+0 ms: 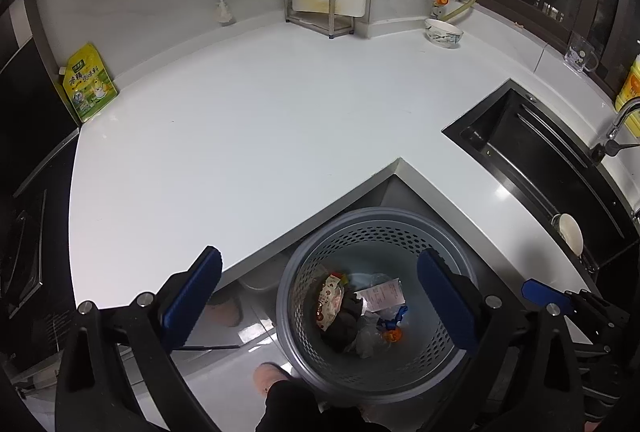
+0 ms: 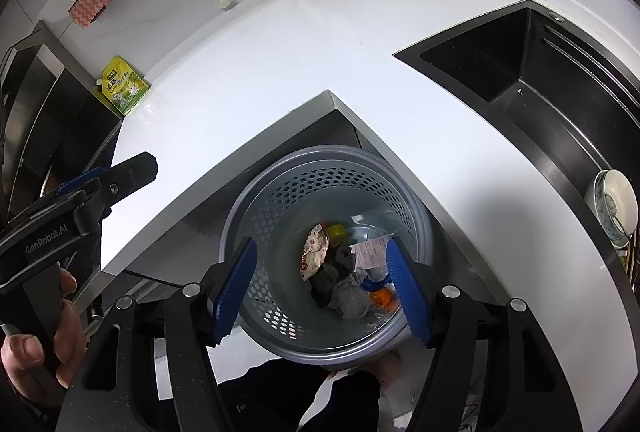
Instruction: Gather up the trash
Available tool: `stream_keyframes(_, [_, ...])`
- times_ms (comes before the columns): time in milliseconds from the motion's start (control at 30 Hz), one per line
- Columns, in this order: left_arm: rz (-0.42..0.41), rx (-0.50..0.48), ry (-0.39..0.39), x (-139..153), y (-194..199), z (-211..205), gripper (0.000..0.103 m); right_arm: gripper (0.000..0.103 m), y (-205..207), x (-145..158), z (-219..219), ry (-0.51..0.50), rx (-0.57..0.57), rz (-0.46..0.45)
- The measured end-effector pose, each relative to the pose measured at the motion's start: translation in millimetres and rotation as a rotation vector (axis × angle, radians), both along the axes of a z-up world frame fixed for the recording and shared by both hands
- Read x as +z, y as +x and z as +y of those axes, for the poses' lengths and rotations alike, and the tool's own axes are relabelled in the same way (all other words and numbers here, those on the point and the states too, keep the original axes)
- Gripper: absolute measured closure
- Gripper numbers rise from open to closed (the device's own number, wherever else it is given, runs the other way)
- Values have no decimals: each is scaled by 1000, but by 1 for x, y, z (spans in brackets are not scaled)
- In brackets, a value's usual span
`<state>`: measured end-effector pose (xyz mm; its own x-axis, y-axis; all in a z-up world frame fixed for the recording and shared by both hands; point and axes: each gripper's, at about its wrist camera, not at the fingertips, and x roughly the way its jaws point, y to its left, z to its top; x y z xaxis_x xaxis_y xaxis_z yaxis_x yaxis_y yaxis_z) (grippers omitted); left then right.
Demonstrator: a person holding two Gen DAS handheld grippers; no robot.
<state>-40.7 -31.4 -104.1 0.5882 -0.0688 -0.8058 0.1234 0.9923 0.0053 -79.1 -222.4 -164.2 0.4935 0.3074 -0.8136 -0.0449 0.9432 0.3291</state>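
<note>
White L-shaped bench (image 1: 248, 136) bare ahead of both tools. Left tool (image 1: 320, 296) and right tool (image 2: 324, 292) both released, holding nothing. Trash (image 2: 344, 272) lies in perforated grey bin (image 2: 280, 200), directly below right tool's blue fingers (image 2: 236, 288).

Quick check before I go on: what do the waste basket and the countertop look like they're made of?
Waste basket: looks like moulded grey-blue plastic, matte, with regular punched holes in its wall and a smooth rolled rim.
Countertop: white, glossy, probably polished stone or solid surface; it shows soft reflections and a thick squared edge.
</note>
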Motion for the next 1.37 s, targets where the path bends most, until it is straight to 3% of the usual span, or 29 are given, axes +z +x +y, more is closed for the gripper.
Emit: stream_keyframes(1367, [8, 33, 17, 2, -1, 3, 6, 39, -3, 4, 10, -26, 26, -21])
